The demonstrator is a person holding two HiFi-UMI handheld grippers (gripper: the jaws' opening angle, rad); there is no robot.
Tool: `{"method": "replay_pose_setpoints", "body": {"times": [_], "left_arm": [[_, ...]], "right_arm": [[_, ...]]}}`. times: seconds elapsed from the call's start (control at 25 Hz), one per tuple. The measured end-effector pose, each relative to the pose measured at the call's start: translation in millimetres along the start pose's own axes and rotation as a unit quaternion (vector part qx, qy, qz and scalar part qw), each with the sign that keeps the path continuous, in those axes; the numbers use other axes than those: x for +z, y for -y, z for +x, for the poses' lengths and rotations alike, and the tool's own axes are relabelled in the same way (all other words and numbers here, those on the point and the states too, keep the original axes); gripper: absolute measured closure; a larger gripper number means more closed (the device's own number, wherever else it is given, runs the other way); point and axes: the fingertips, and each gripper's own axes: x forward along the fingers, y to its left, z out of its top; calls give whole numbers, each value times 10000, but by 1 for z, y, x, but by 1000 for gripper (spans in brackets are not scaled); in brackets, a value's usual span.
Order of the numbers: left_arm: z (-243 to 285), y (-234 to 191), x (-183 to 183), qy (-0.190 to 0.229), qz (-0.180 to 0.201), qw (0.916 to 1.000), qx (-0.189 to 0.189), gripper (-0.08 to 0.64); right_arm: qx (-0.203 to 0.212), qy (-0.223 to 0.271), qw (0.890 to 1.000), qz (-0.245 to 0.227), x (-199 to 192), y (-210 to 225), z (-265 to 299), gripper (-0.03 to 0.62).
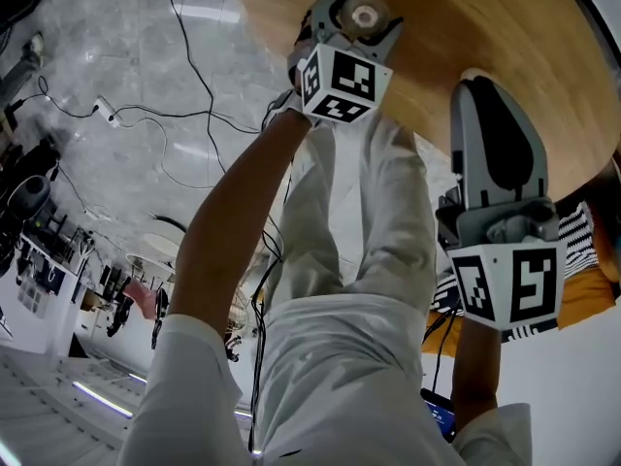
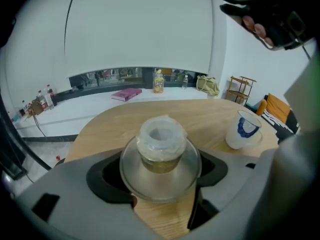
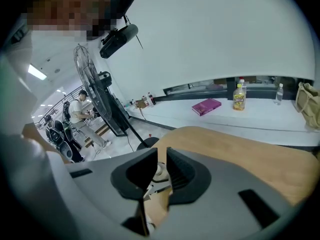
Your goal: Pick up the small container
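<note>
Wooden, round surface [image 1: 485,17] fills the top of the head view, above a person's pale-trousered legs [image 1: 340,289] and a grey floor [image 1: 116,95] strewn with cables.

The left gripper [image 1: 363,19] reaches over the surface just inside its curved near edge. The left gripper view shows what the head view barely hints at. A small glass container [image 2: 161,151], wide at the base with a film-wrapped top, sits between the fingers [image 2: 107,176], which press against its sides. From these views it cannot be told whether it is resting on the wood or raised off it.

That view also shows a white mug [image 2: 243,130] with a blue mark standing to the right, near the container but apart from it. Bare wood lies all round the container, open as far as the far edge.

The right gripper [image 1: 477,83] hangs over the near rim of the surface, well apart from the left one. The right gripper view shows its fingers drawn almost together with only a narrow slit between them and nothing gripped.

Only this view takes in a tall standing fan [image 3: 92,91] on the floor to the left. Both gripper views show a pale ledge [image 3: 260,116] beyond the surface, carrying a pink book [image 3: 206,106] and a yellow bottle [image 3: 239,98].
</note>
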Motion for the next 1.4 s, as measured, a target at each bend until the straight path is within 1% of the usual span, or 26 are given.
{"method": "replay_pose_setpoints", "body": {"times": [0.28, 0.48, 0.84, 1.2, 1.32, 1.4], "left_arm": [[-39, 14, 24, 187, 378, 9990, -154, 225], [-68, 21, 35, 257, 527, 9979, -267, 225], [-119, 21, 57, 276, 463, 9981, -302, 225], [-171, 15, 95, 613, 204, 9978, -160, 225], [-188, 16, 100, 669, 126, 9976, -149, 224], [-198, 15, 103, 688, 147, 9974, -160, 225]], "right_arm": [[-101, 196, 9998, 2, 10, -14, -17, 531], [-119, 342, 9993, -73, 14, -31, -29, 531], [-203, 598, 9975, -309, 41, -55, -61, 531], [-271, 728, 9956, -519, 60, -83, -88, 531], [-280, 765, 9952, -551, 62, -94, -98, 531], [-279, 828, 9945, -584, 67, -102, -103, 531]]}}
